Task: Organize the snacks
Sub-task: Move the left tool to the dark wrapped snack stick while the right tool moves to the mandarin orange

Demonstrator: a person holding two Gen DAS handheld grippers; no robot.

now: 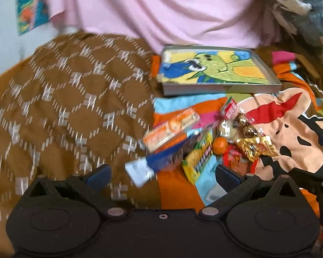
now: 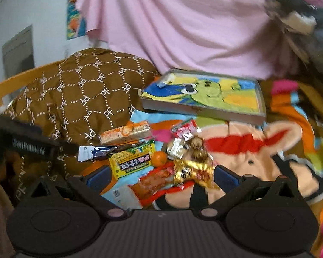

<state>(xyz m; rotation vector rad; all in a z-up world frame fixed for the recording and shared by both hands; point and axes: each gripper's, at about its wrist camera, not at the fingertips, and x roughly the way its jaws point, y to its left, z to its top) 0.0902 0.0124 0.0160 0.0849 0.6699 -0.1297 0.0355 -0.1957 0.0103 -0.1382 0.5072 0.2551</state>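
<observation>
The snacks lie in a loose heap on a bright cartoon-print blanket (image 2: 258, 150) spread over what looks like a bed; none has yet reached the shallow grey tray (image 2: 204, 110) beyond them, whose floor shows a green-and-blue cartoon print and which seems the likely place for sorting; one small pale packet (image 2: 166, 79) sits at the tray's far left corner, too blurred to name. The step in hand, as I judge it, is the very start: choosing and reaching for a first item.

The left gripper (image 1: 161, 175) hovers low over the near edge of the heap, its fingers spread wide with nothing between them; just ahead lie a blue-and-white wrapped bar (image 1: 159, 161) and a yellow packet (image 1: 198, 159), with a long orange box (image 1: 172, 126) behind; this view is smeared by motion. The right gripper (image 2: 161, 177) is likewise wide apart and empty, poised over a gold foil packet (image 2: 193, 172) and a red-orange packet (image 2: 155, 182); a small orange fruit (image 2: 159, 158) rests between the yellow packet (image 2: 132, 161) and the foil one.

The next move calls for lowering onto a single item and closing across its narrow width; the crinkly wrappers overlap, so a neighbour may drag along; the fruit may roll on the soft blanket. A brown patterned quilt (image 2: 79, 94) bounds the heap on the left.
</observation>
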